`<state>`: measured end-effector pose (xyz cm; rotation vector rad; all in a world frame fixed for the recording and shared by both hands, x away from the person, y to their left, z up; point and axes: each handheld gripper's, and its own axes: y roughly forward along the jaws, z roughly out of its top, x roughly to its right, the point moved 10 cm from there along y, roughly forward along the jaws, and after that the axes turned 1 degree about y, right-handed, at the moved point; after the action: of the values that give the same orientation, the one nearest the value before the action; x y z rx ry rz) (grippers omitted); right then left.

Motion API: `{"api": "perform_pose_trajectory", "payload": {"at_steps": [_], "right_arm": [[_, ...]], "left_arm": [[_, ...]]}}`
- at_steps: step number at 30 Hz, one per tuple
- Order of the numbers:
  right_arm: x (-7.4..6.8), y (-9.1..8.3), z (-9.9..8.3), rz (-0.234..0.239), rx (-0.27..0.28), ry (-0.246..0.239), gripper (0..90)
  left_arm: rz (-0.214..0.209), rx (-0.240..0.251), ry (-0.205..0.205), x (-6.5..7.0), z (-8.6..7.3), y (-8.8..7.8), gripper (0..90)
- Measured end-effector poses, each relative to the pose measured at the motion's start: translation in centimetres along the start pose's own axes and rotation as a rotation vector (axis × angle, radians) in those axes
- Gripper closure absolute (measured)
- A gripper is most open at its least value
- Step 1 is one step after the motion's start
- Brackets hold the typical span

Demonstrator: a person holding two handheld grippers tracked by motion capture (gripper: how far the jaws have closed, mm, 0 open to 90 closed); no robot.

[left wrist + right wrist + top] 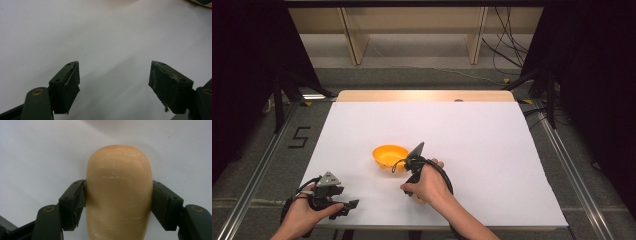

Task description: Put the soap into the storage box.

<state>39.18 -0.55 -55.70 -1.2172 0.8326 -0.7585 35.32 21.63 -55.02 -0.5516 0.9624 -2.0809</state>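
Right gripper (118,202) pinching orange bowl (389,155) at frame centre of high view, on white bench (492,150); jaws pressed on both sides of its rounded wall. Looks light, stiff plastic, smooth and likely slippery, so grip near the rim seems safest. Left gripper (115,82) lower left of high view, jaws spread, nothing between. Nothing else near the bowl; no obstruction visible.
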Motion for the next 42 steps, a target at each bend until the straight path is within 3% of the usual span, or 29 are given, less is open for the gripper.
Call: {"api": "perform_pose_trajectory", "payload": {"at_steps": [3,5,8,11,12,16,17,21,22,25,26,27,33,35,36,38,42], "right_arm": [[-0.07,-0.01,-0.07,0.007,-0.003,-0.008,34.3],[0.07,0.1,-0.04,-0.003,0.002,-0.039,34.3],[-0.12,0.12,-0.14,-0.004,-0.009,-0.052,34.2],[-0.13,0.14,-0.29,-0.011,-0.024,-0.096,34.2],[-0.3,0.1,-0.32,-0.01,-0.028,-0.079,34.3],[-0.36,0.04,-0.41,-0.007,-0.044,-0.111,34.5],[-0.09,0.12,-0.31,-0.01,-0.032,-0.151,34.6],[-0.21,0.02,-0.43,0.003,-0.03,-0.153,34.7],[-0.19,0.04,-0.54,0.006,-0.031,-0.167,34.8],[-0.16,-0.03,-0.61,0.011,-0.026,-0.205,34.8],[-0.24,-0.02,-0.7,0.012,-0.026,-0.212,34.8],[-0.04,-0.04,-0.69,0.006,-0.028,-0.242,34.7],[-0.11,-0.02,-0.64,-0.003,-0.03,-0.267,34.7],[-0.13,0.04,-0.54,0.005,-0.006,-0.273,34.8],[0.22,0.19,-0.44,0.003,0.016,-0.309,34.9],[0.21,0.15,-0.43,0.017,0.048,-0.321,35.0],[0.21,0.0,-0.4,0.057,0.099,-0.305,35.0]], "left_arm": [[-0.013,0.005,-0.01,0.27,0.0,0.0,24.4],[-0.014,-0.001,-0.022,0.36,-0.05,0.02,24.2],[-0.004,0.003,0.011,0.08,0.04,0.04,24.1],[-0.01,0.002,0.005,0.22,-0.01,0.01,24.1],[-0.014,0.003,0.007,0.27,-0.02,-0.03,24.1],[-0.014,0.004,0.011,0.26,-0.01,-0.01,24.1],[-0.014,0.006,0.009,0.29,0.0,0.01,24.1],[-0.015,0.004,0.008,0.32,-0.01,0.01,24.1],[-0.007,0.004,0.025,0.11,0.02,0.06,24.1],[-0.008,0.0,0.023,0.18,-0.01,0.07,24.1],[-0.013,-0.003,-0.006,0.41,-0.09,0.1,24.1],[-0.018,-0.005,-0.005,0.47,-0.11,0.08,24.1],[-0.026,-0.004,-0.006,0.55,-0.15,0.11,24.1],[-0.026,-0.005,-0.005,0.56,-0.17,0.12,24.1],[-0.027,-0.004,-0.005,0.57,-0.17,0.12,24.1],[-0.024,0.0,-0.001,0.57,-0.12,0.08,24.1],[-0.024,0.0,0.019,0.49,-0.07,0.09,24.1]]}}
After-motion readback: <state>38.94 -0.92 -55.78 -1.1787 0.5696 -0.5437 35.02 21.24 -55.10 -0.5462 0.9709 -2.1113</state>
